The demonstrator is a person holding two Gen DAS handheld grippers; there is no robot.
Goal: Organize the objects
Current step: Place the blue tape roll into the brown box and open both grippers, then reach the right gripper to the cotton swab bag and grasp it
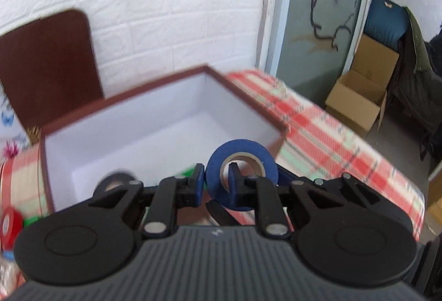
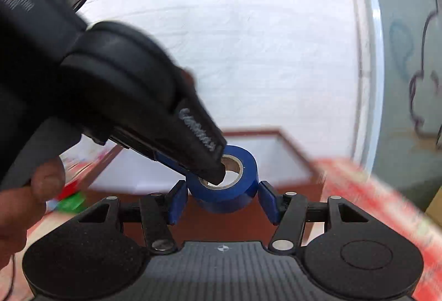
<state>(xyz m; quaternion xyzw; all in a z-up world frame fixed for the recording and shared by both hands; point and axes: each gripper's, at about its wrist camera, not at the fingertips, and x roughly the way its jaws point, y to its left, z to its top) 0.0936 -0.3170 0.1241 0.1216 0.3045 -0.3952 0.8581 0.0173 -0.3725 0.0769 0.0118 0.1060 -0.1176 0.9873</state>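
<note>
the left gripper clamps the wall of a blue tape roll above a white-lined box, while the right gripper stands spread around it.

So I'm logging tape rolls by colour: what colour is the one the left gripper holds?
Dark blue tape roll with a tan cardboard core, pinched by the left gripper; clearest in the right wrist view.

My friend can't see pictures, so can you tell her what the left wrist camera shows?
The left gripper pinches the wall of a blue tape roll, one finger inside its hole, just in front of an open brown box with white insides. The box sits on a red checked tablecloth, with a black tape roll and a red one nearby.
</note>
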